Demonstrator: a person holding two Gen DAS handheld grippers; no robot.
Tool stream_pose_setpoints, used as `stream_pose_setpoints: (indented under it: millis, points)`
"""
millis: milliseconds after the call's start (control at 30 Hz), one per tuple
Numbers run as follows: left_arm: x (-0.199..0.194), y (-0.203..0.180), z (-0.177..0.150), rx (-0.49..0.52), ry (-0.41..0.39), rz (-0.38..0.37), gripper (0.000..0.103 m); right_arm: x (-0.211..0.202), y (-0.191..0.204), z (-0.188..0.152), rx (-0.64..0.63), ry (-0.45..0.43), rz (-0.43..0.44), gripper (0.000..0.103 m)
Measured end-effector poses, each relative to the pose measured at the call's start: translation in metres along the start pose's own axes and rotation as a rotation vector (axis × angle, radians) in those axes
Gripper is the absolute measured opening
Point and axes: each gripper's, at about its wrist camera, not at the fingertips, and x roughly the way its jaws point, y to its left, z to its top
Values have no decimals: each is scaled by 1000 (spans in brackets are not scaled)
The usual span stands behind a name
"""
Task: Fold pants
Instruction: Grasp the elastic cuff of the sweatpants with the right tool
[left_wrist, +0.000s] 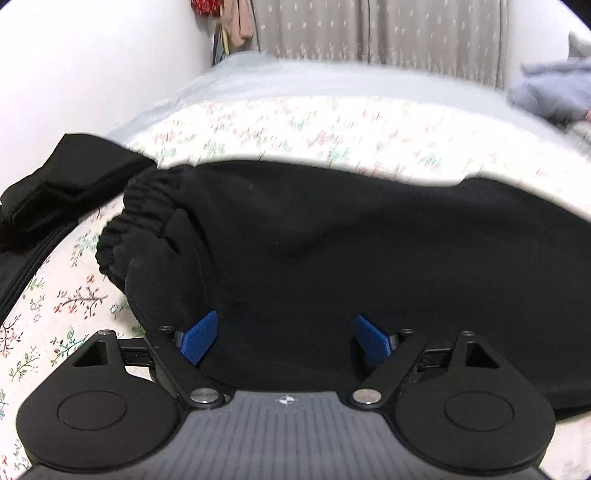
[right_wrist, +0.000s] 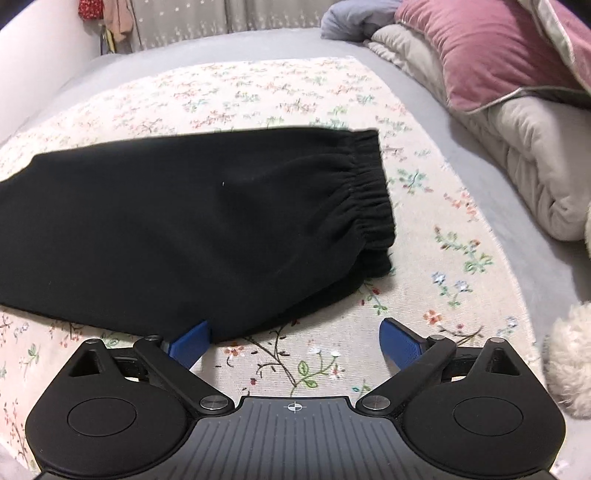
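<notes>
- A bedroom in a home: a bed (right_wrist: 472, 192) under a grey sheet fills most of the room, with a floral-print cloth (right_wrist: 258, 96) spread over it.
- A dusty-pink pillow (right_wrist: 476, 48) and a bunched beige quilt (right_wrist: 532, 155) are heaped at one end of the bed, beside a crumpled grey-blue blanket (right_wrist: 351, 18).
- Patterned grey curtains (left_wrist: 388, 29) hang behind the bed.
- Clothes (left_wrist: 236, 18) hang in the corner by the white wall (left_wrist: 92, 55).
- Black pants (right_wrist: 184, 221) lie on the floral cloth, household laundry.
</notes>
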Motion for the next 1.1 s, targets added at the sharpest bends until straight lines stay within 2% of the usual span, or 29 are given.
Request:
stream_pose_setpoints:
  millis: [133,233,300,400,500,600,800,933,1100]
  points:
    - [-28,0,6,-85,-75,-94,85,-28,-18,3,158,-116,96,99]
    - [-33,-11,4,-70,-82,-115,85,-36,-44,1,343,-158,136,99]
    - [-31,-18,2,-49,-72,-128,85,-32,-60,-1,418,-131,85,99]
    - [-27,-28,-1,-9,-69,-123,85,-27,-74,-8,422,-74,-19,99]
    - [-24,-40,0,11,-65,-138,85,-32,-84,-19,441,-72,-25,99]
    - [-19,-51,-1,37,-62,-158,85,-29,-97,-25,520,-67,28,99]
    - [-11,-80,1,108,-54,-207,85,-16,-89,-28,596,-60,258,94]
    - [-10,-101,5,161,-63,-229,85,-10,-76,-23,607,-79,266,94]
    - [-8,-124,10,160,-56,-283,86,4,-71,-23,690,-150,310,94]
